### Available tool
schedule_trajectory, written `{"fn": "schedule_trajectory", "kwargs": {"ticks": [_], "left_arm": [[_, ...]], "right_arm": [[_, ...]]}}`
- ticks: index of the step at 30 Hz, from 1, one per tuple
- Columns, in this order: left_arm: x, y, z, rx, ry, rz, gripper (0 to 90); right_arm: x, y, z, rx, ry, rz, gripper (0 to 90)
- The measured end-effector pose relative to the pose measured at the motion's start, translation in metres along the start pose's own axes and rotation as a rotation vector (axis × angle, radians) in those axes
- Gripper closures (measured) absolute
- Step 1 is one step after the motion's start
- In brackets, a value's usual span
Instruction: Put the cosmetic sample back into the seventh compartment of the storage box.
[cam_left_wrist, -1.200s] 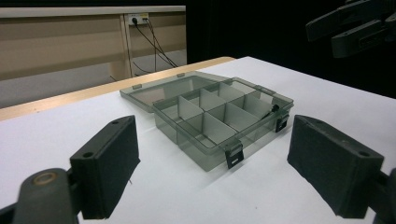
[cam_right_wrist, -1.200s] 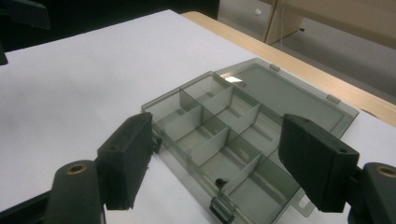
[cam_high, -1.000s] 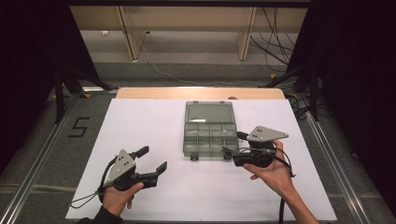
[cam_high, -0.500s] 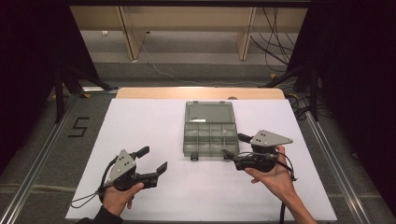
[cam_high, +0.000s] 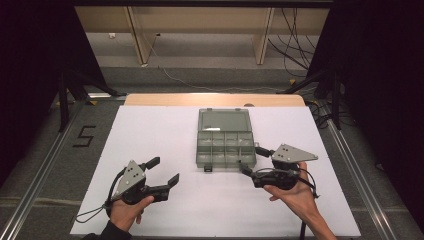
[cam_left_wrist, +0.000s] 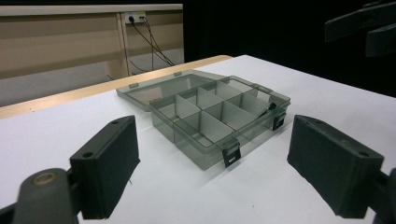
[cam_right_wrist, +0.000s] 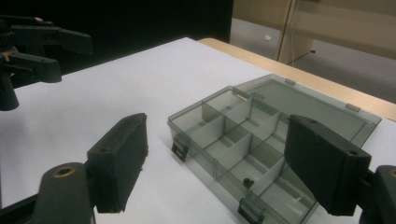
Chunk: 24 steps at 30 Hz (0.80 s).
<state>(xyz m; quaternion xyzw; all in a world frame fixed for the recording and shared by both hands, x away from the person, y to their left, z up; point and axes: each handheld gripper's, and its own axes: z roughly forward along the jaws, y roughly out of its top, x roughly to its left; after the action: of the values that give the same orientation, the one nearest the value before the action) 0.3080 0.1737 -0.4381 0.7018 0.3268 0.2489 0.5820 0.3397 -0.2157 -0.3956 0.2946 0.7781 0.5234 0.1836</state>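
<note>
High view: a smoky clear compartment box (cam_high: 226, 145) lies open mid-table on the white table (cam_high: 150, 130), lid flat behind it, while my left gripper (cam_high: 162, 172) hovers well to its left with jaws wide apart and empty, and my right gripper (cam_high: 251, 160) sits just beside its front right corner, also spread and holding nothing. Left gripper view: the box (cam_left_wrist: 219, 116) lies ahead between my parted black jaws. Right gripper view: a small dark piece (cam_right_wrist: 249, 182) lies in a near compartment.
</note>
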Motion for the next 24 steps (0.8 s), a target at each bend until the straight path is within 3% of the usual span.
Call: {"fn": "schedule_trajectory", "kwargs": {"ticks": [6,24], "left_arm": [[0.0,0.0,0.0,-0.001,0.0,0.001,15.5],[0.0,0.0,0.0,0.002,-0.001,0.015,15.5]], "right_arm": [[0.003,-0.006,-0.002,-0.014,0.002,-0.011,20.2],[0.008,-0.021,-0.011,-0.024,0.009,0.031,17.9]]}}
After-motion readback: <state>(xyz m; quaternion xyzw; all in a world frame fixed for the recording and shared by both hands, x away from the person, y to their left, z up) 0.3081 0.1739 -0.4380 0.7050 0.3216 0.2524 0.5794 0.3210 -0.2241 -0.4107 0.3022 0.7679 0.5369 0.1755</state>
